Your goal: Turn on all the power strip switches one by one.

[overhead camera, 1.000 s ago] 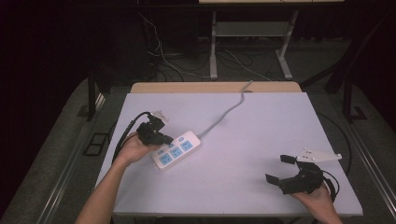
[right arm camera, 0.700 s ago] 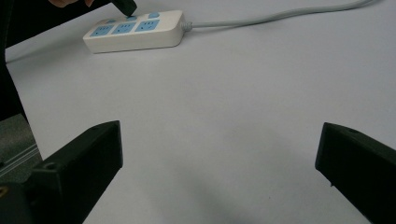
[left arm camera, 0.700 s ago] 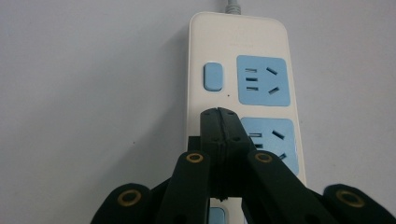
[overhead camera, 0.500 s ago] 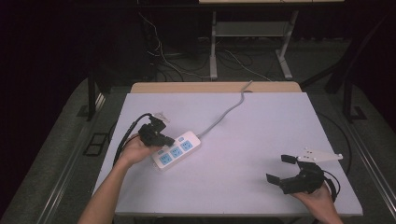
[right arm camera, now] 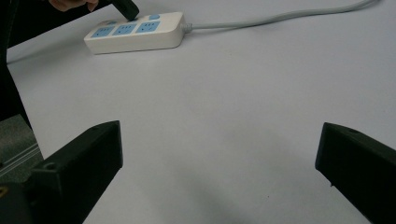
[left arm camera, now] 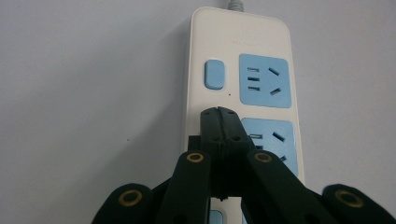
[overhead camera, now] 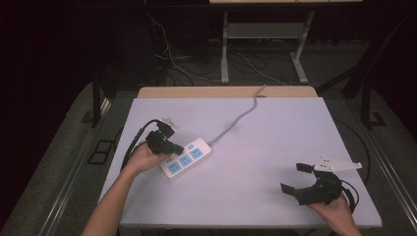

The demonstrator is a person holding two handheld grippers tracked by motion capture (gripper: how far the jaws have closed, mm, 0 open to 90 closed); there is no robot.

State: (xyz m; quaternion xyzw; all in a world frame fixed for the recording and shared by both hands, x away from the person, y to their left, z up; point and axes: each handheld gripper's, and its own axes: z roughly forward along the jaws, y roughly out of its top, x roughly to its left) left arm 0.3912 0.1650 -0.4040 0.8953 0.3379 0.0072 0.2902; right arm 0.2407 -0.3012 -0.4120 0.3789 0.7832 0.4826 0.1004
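Nothing has shifted: closed, empty left gripper (left arm camera: 218,114) rests on power strip (left arm camera: 243,42); press its switch (left arm camera: 215,73) squarely.

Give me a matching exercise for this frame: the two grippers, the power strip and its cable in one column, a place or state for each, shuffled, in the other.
Things:
1. left gripper
2. right gripper
3. white plastic three-outlet power strip with blue sockets
4. grey power cable

Places or states:
A. runs from the strip off the table's far edge
B. fingers wide apart, near the table's right front corner
C. fingers shut, tips over the strip's switch side
D. lies flat on the white table, left of centre

Pairs: 1-C, 2-B, 3-D, 4-A
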